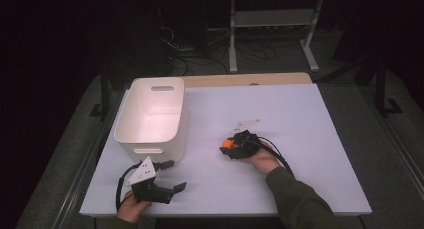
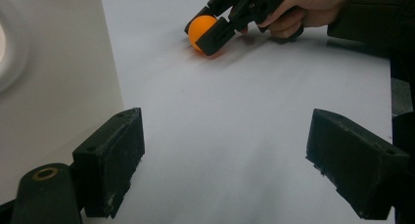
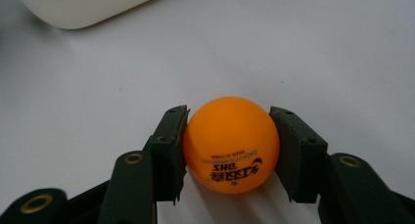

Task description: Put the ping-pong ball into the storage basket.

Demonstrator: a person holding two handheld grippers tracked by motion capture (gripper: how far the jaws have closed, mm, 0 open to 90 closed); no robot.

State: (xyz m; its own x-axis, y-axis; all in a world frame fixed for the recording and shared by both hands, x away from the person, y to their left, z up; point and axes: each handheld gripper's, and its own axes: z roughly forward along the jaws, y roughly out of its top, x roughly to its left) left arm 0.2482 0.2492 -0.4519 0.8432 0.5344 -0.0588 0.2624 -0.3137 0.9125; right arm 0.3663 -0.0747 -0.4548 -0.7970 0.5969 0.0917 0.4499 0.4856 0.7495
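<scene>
An orange ping-pong ball point(image 3: 231, 143) with dark print rests on the white table, and both pads of my right gripper point(image 3: 230, 150) press against its sides. In the high view that right gripper point(image 1: 226, 148) lies near the table's middle, its jaws pointing left, with the ball point(image 1: 228, 144) at its tip. The left gripper view catches the ball point(image 2: 201, 28) and the right gripper point(image 2: 210, 31) at the far top. My left gripper point(image 1: 172, 175) sits near the front left edge, its jaws wide apart point(image 2: 225, 160) over bare table with nothing between them.
A white plastic bin point(image 1: 152, 116) with handle slots stands at the table's left, just beyond my left gripper; its wall point(image 2: 54, 77) rises close on the left of that gripper's view. The table's wooden strip point(image 1: 245, 80) runs along the far edge.
</scene>
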